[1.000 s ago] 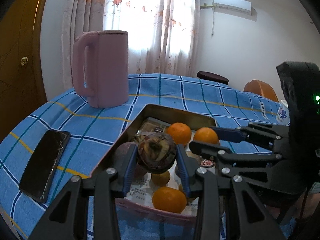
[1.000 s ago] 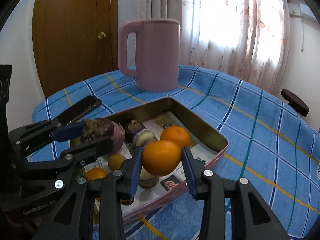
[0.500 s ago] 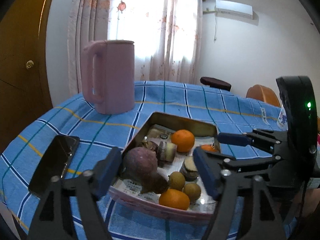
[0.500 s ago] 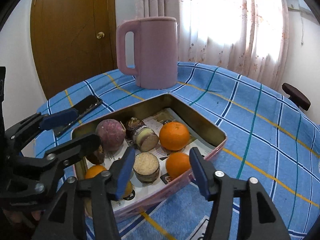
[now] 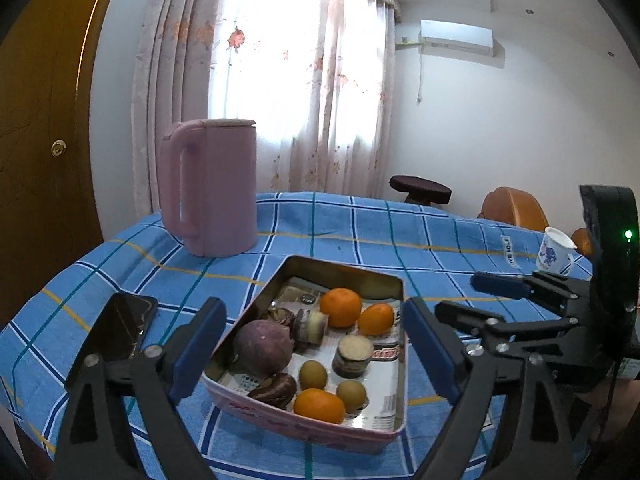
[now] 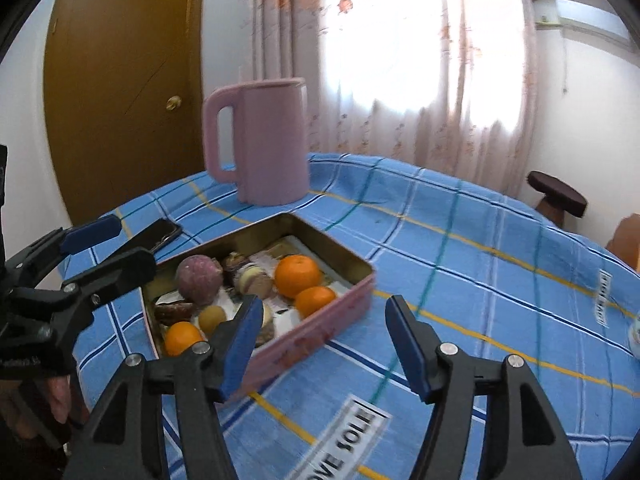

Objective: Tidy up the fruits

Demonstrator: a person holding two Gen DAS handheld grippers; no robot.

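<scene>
Fruits (image 5: 341, 312) in tin (image 5: 344, 271), partly hidden behind wide, empty left tool (image 5: 316, 346) and right tool (image 6: 322, 344).

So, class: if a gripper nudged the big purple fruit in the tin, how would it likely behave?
The purple fruit looks round, so it would probably roll. The tin wall and neighbouring pieces should stop it soon.

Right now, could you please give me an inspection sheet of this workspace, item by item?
Surface: table under a blue checked cloth.
Job's things: tin tray holding three oranges, a purple fruit, small brown fruits and cut pieces.
Clutter: pink kettle, black phone, printed cup.
Grippers: left gripper open, empty; right gripper open, empty.
Cables: nothing seen.
Surroundings: wooden door, curtained window, air conditioner, stool.
</scene>
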